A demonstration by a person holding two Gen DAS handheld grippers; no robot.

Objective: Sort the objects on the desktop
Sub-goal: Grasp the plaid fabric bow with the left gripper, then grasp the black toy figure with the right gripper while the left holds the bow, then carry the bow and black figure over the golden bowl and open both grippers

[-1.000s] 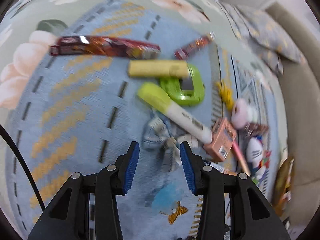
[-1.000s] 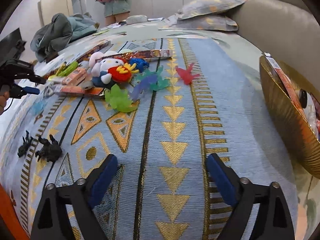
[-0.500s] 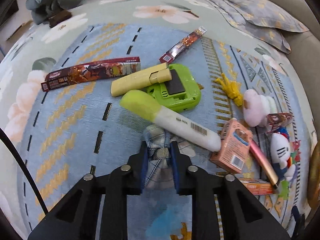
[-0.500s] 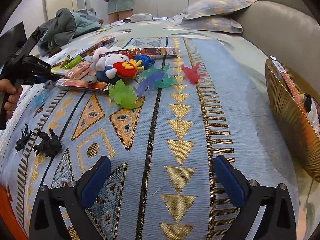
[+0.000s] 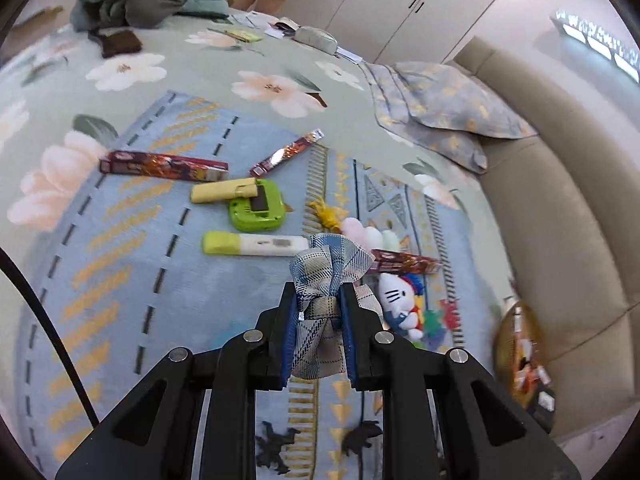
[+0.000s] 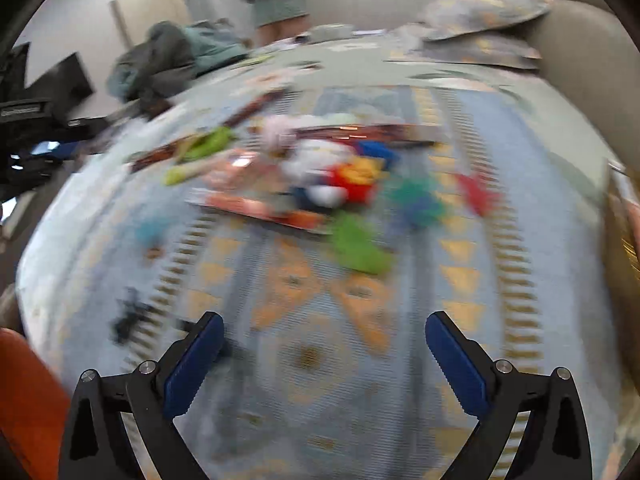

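Item: plaid fabric bow (image 5: pixel 328 276), clenched at its knot in the left gripper (image 5: pixel 318 312), raised clear of the patterned blue cloth (image 5: pixel 132 280). Right gripper (image 6: pixel 324 364): jaws wide apart, empty, above bare cloth; its view is blurred. Remaining clutter: green-capped marker (image 5: pixel 254 244), green gadget (image 5: pixel 258 210), plush cat (image 5: pixel 398 300). Likely destination: gold basket (image 5: pixel 520 360), far right. Handling advice: keep the grip on the knot, carry high over the plush cat and release only once above the basket.

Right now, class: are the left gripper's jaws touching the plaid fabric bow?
Touching: the left wrist view shows the left gripper clamped on the plaid bow.
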